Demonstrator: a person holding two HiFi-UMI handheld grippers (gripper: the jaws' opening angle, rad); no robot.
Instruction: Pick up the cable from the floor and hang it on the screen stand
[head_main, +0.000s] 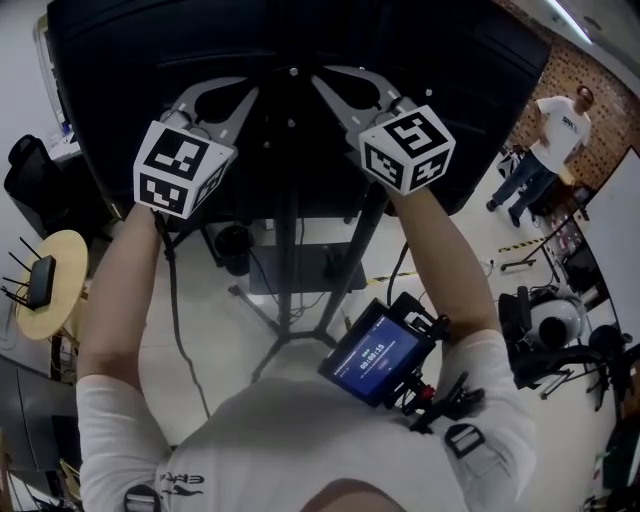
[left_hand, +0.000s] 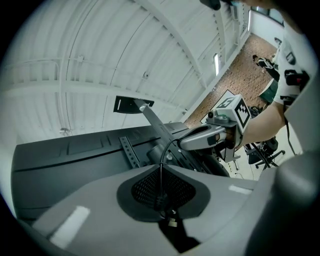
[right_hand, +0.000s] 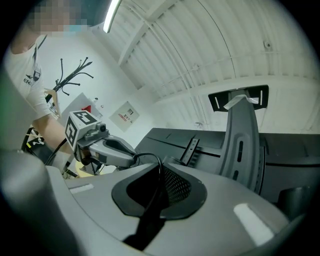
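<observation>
As L gripper (left_hand: 162, 199) & R gripper (right_hand: 154, 194) each clamp the cable (left_hand: 161, 172), it spans crosswise btwn them, screen stand (right_hand: 241, 145) just ahead

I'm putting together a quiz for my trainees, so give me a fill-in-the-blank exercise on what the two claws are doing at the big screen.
1. The left claw and the right claw are each shut on the same thin black ____.
2. Both are held up behind a large black ____ mounted on a stand.
3. The bystander in a white shirt is in front of a ____ wall.

Missing words: cable; screen; brick.
</observation>
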